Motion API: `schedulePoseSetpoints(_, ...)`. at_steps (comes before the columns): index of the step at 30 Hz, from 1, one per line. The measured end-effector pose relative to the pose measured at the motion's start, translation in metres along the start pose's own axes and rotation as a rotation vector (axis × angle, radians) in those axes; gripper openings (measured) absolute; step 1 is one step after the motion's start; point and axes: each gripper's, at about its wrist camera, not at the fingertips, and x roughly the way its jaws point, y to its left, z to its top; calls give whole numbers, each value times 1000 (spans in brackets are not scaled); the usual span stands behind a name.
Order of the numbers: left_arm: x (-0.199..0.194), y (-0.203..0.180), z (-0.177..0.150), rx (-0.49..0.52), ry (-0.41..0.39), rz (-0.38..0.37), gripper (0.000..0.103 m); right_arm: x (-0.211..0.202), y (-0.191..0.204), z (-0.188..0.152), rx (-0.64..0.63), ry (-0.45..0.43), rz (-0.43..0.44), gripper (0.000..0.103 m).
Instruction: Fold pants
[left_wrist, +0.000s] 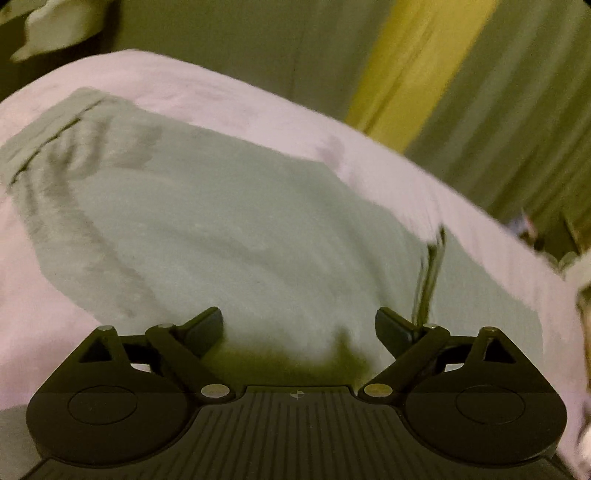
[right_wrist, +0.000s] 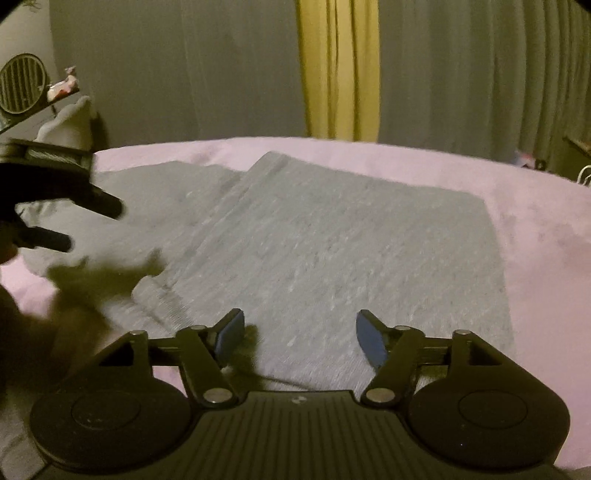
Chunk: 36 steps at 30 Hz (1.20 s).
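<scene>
Behind the pale pink bedspread (right_wrist: 535, 236) hang grey curtains (right_wrist: 461, 74) and a yellow curtain strip (right_wrist: 338, 70). The folded grey knit pants (right_wrist: 332, 240) lie flat on it, below both grippers. The left gripper (left_wrist: 299, 328) and right gripper (right_wrist: 300, 334) gape wide, empty.

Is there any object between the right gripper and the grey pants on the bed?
Nothing visible. The right gripper is open directly over the pants, which lie folded on the pink bed cover. The left gripper is off to the side.
</scene>
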Motion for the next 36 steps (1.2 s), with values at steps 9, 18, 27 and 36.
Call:
schedulePoseSetpoints(9,-18,101,47,-302,-118,12,96,19,8,-13,-50,103,29,99)
schedulePoseSetpoints(18,-13,206,63,-466,-155,15,96,25,1,-14,-36,75,40,99)
schedulePoseSetpoints(27,22,236,61,-566,-143,-117,96,26,-1,-13,-41,63,40,99)
schedulePoseSetpoints(36,39,264,62,-670,-181,-194,84,29,-1,-12,-48,53,38,99)
